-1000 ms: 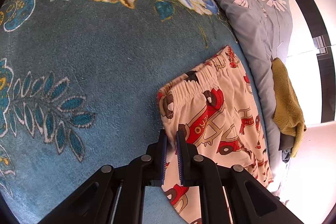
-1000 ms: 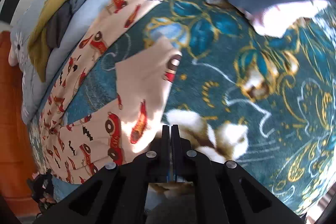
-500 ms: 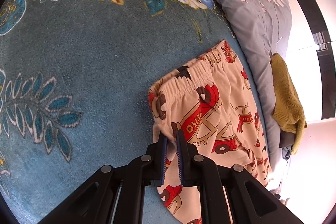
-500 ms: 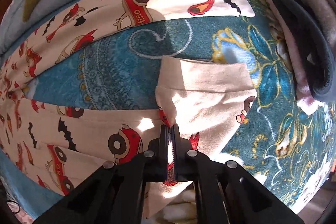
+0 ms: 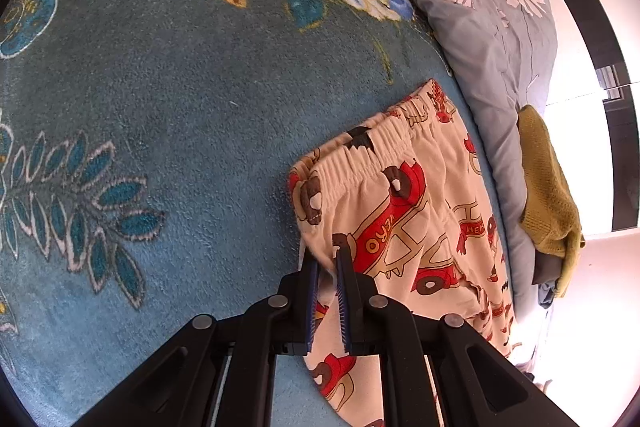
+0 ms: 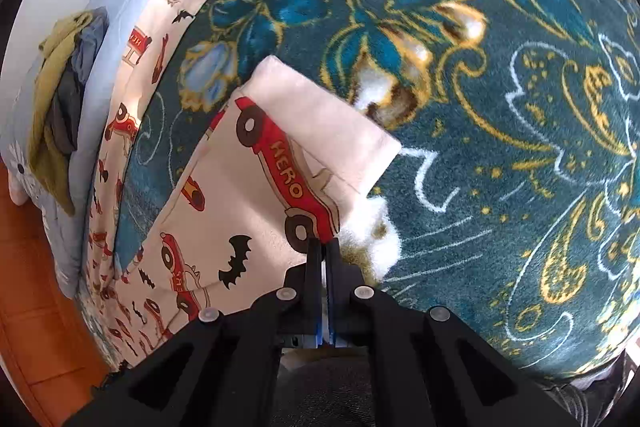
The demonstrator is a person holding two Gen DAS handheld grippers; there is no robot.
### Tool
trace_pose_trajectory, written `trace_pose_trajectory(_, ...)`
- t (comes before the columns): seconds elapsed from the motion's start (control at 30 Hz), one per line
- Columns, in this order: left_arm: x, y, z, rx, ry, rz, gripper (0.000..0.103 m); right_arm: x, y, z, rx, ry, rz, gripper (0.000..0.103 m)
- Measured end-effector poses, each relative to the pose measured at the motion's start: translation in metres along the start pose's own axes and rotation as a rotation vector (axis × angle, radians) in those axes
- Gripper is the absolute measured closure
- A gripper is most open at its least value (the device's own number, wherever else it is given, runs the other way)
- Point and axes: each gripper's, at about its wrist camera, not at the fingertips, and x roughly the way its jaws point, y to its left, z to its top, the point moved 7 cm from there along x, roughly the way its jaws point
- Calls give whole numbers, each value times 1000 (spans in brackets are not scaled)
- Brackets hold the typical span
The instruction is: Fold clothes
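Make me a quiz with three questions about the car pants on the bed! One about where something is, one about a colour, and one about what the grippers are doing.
1. Where does the yellow knit sweater lie?
A. On the grey flowered quilt beside the pants
B. Under the pants
C. On the floor

2. What colour is the car marked HERO on the pants?
A. Green
B. Red
C. Purple

3. What is the left hand-held gripper doing?
A. Hanging open above the blanket
B. Pinching the sweater
C. Pinching the pants' edge below the waistband

Answers:
1. A: the sweater sits on the grey quilt, past the pants' far edge.
2. B: the car body is red with dark wheels.
3. C: cream fabric runs between its fingers, near the elastic waistband. The right hand-held gripper likewise pinches a leg end over the teal blanket.
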Motion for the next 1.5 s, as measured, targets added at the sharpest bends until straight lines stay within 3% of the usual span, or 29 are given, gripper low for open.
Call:
trace_pose_trajectory(0.3,6,2,-1,-47,-14,-60,92,-4,-4,11,82,-27,134,100)
trace_pose_trajectory(0.6,4,-1,-1,-41,-14,-69,94,7,5,23,187,-32,270,97)
trace_pose_trajectory(0.7,5,-1,-2,-65,-9,-91,92,6,6,21,195,-18,291,97)
trace_pose_trajectory(0.83,7,-2,-2,-67,-4,-83,92,7,0,19,217,-15,281,76)
trace_pose_trajectory(1.07,10,-1,2,-87,-5,-83,92,12,-1,21,228,-11,281,76)
trace_pose_trajectory(1.17,10,-1,2,-86,-5,-81,93,12,-2,22,239,-13,268,85)
trace_pose_trajectory(1.2,9,-1,2,-85,-4,-82,94,11,-2,22,243,-15,266,100)
trace_pose_trajectory(1.27,6,-4,3,-97,-5,-120,95,7,-1,23,242,-24,275,101)
trace_pose_trajectory(1.33,1,-5,4,-116,-6,-149,87,-2,7,24,200,-31,280,102)
trace_pose_trajectory(1.43,0,-4,5,-128,3,-149,72,-13,20,28,154,-39,310,102)
trace_pose_trajectory(1.5,0,-3,5,-119,3,-133,72,-18,25,31,143,-45,327,102)
